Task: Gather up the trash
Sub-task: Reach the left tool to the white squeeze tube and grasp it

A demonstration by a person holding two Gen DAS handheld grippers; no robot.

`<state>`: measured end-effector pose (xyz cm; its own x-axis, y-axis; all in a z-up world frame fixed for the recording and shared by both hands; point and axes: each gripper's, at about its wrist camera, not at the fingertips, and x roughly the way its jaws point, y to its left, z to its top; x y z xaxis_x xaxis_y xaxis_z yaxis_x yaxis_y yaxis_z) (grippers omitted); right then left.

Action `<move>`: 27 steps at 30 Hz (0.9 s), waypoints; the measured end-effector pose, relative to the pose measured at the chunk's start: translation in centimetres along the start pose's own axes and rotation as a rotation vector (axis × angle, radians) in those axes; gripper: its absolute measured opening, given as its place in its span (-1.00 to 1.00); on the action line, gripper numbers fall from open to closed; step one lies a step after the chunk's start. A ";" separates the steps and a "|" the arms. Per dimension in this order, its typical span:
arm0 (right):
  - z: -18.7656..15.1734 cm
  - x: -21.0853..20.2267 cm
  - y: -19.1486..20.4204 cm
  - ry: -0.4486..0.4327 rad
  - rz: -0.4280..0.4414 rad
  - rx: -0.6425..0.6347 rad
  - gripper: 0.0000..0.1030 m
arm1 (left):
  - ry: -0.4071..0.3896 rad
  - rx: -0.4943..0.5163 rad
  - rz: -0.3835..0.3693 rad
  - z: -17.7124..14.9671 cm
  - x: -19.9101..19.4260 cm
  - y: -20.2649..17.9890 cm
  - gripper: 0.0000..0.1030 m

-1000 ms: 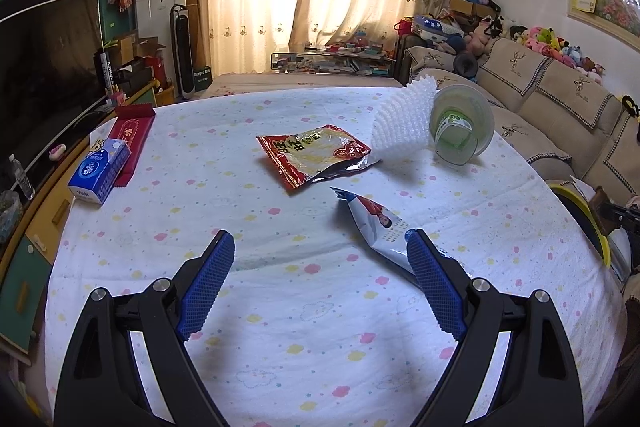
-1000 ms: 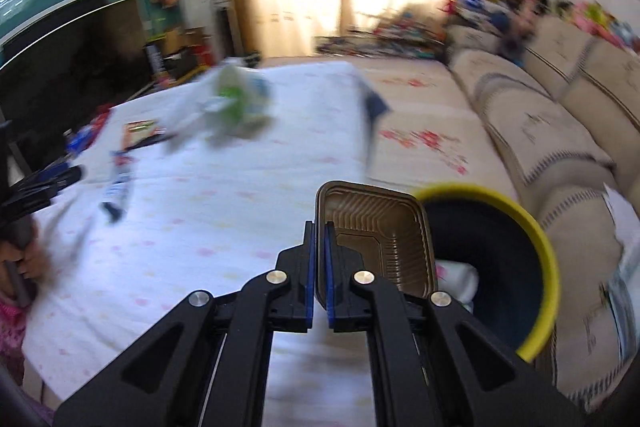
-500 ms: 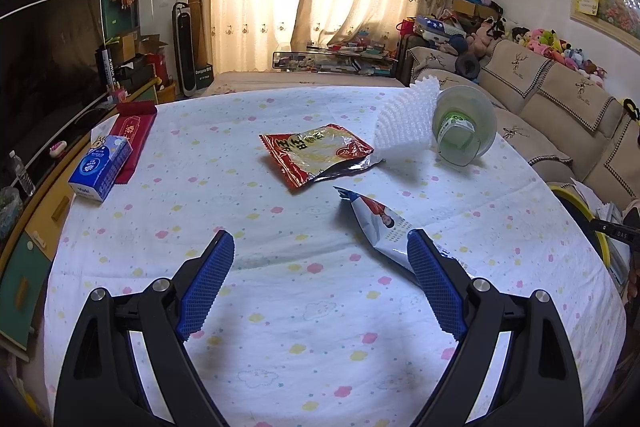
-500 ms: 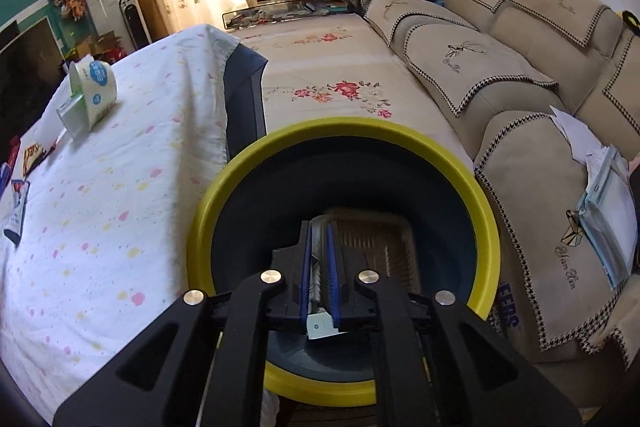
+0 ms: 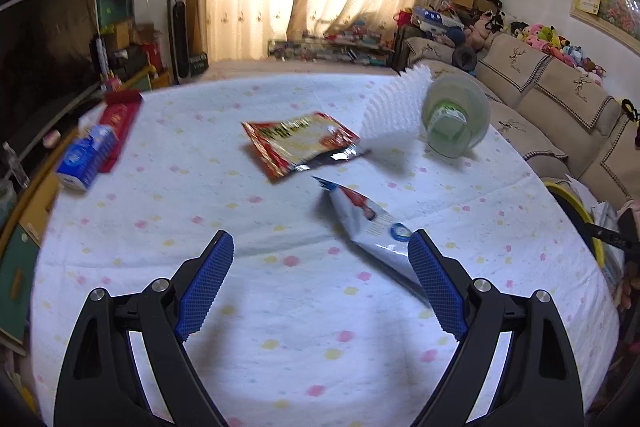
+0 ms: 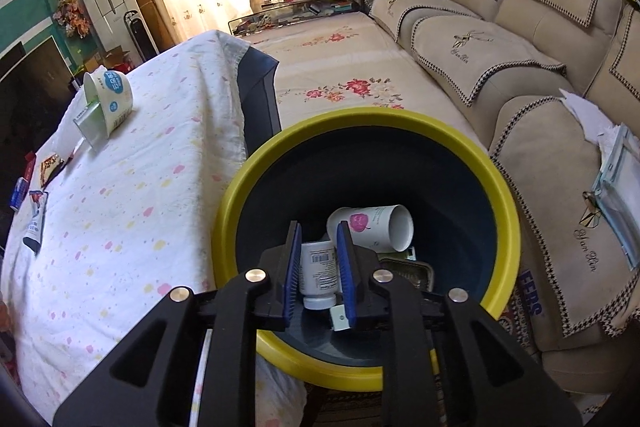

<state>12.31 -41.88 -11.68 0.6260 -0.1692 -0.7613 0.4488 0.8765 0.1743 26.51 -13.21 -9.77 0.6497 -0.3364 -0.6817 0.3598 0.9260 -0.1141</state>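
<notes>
My right gripper [image 6: 318, 229] is open over the yellow-rimmed dark bin [image 6: 500, 183]. The brown plastic tray [image 6: 416, 271] lies inside the bin with a white paper cup [image 6: 376, 229] and a white bottle [image 6: 318, 275]. My left gripper [image 5: 320, 247] is open above the table [image 5: 200, 187]. A white and blue snack bag [image 5: 368, 223] lies just by its right finger. Farther on lie a red snack wrapper [image 5: 298, 141], a white foam net [image 5: 394, 115] and a tipped green-white cup [image 5: 456, 121]. The cup also shows in the right wrist view [image 6: 106, 99].
A blue tissue pack [image 5: 86, 157] and a red box [image 5: 120, 123] sit at the table's left edge. A beige sofa [image 6: 540, 67] stands right of the bin. A TV [image 5: 44, 39] and cabinet stand to the left. The bin rim shows in the left wrist view [image 5: 576, 215].
My right gripper moved from above the table to over the bin, opened and let go of the brown tray, which now lies in the bin. My left gripper stayed open, almost still.
</notes>
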 end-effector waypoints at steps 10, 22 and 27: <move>-0.4 -0.7 1.1 -0.022 0.077 -0.011 -0.57 | 0.187 -0.078 0.072 2.1 5.6 -4.9 0.70; -0.6 -0.7 0.3 -0.016 0.111 0.010 -0.51 | 0.213 -0.072 0.188 2.3 7.5 -6.4 0.39; -0.9 -0.5 0.2 -0.004 0.121 0.017 -0.50 | 0.197 -0.053 0.212 2.1 7.2 -6.4 0.14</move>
<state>11.50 -41.18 -11.79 0.6790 -0.0640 -0.7314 0.3803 0.8828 0.2758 30.30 -21.94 -12.46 0.5624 -0.0991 -0.8209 0.1910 0.9815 0.0124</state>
